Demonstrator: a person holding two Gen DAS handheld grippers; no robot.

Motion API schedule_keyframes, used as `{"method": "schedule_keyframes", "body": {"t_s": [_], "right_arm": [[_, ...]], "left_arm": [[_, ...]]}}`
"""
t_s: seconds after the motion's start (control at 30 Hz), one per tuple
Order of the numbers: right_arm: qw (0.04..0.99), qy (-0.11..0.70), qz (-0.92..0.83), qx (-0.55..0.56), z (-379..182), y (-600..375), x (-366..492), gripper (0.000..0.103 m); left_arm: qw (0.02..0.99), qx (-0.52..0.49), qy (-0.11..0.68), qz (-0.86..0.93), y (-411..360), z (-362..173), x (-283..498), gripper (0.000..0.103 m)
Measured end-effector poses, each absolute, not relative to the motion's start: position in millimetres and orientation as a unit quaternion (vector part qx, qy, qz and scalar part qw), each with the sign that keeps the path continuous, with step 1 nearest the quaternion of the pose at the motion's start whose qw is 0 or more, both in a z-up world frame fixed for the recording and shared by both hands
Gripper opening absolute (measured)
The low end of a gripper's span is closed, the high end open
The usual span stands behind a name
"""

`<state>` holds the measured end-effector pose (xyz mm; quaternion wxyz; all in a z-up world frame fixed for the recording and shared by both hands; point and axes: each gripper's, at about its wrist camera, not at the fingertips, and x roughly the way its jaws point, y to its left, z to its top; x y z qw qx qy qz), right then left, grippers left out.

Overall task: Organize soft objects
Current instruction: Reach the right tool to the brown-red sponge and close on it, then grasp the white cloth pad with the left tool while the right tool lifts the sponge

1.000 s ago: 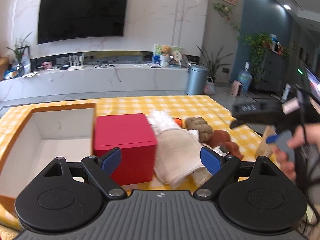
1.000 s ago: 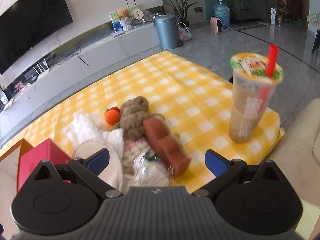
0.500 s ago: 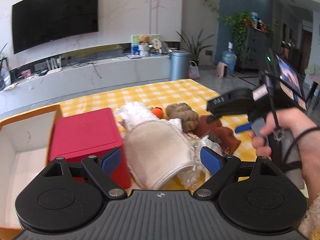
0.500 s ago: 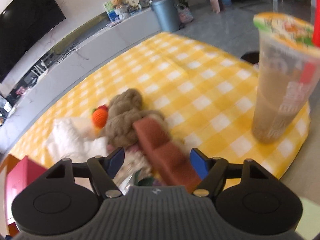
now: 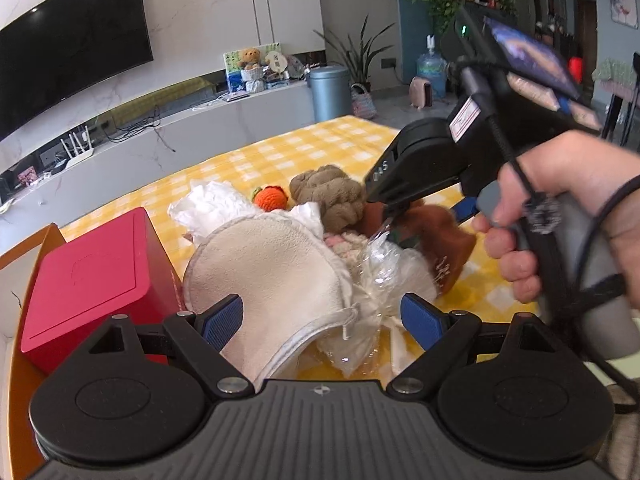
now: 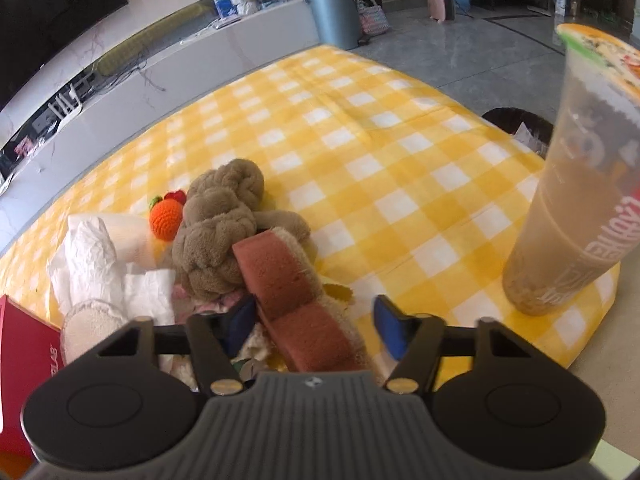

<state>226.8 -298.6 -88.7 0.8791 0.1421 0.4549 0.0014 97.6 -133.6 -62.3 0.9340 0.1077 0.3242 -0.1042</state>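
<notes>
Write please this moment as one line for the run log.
left gripper: open over cream cloth | right gripper: open around brown plush, not closed | red box: beside pile

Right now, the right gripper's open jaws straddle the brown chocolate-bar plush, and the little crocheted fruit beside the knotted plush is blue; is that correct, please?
Not quite: the crocheted fruit is orange, not blue, as the right wrist view shows. The rest holds: the right gripper has its jaws open around the brown chocolate-bar plush, and the fruit sits beside the knotted plush.
</notes>
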Motion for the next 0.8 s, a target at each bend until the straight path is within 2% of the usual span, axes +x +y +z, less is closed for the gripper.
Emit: {"method": "schedule_keyframes", "body": {"t_s": [0.1,0.33,0.37,0.4,0.6,0.7,0.8], "right_arm": [[0.884,0.452,0.008,0.117,-89,-293,223,0.051],[0.889,0.447,0.010,0.101,-89,-289,221,0.049],[0.889,0.447,0.011,0.100,-89,-288,221,0.049],[0.889,0.447,0.011,0.099,-89,-289,220,0.049],[0.889,0.447,0.007,0.103,-88,-291,218,0.049],[0.889,0.447,0.007,0.101,-88,-291,217,0.049],[0.890,0.445,0.007,0.101,-87,-291,215,0.048]], "left_arm": [[0.934,0.126,0.323,-0.084,-133,-68,102,0.103],[0.934,0.108,0.327,-0.092,-126,-79,116,0.103],[0.934,0.102,0.330,-0.090,-124,-80,119,0.092],[0.933,0.093,0.335,-0.092,-122,-80,122,0.076],[0.924,0.067,0.354,-0.127,-113,-81,126,0.033],[0.928,0.086,0.342,-0.119,-117,-79,120,0.018],[0.934,0.080,0.331,-0.110,-116,-72,114,0.014]]}}
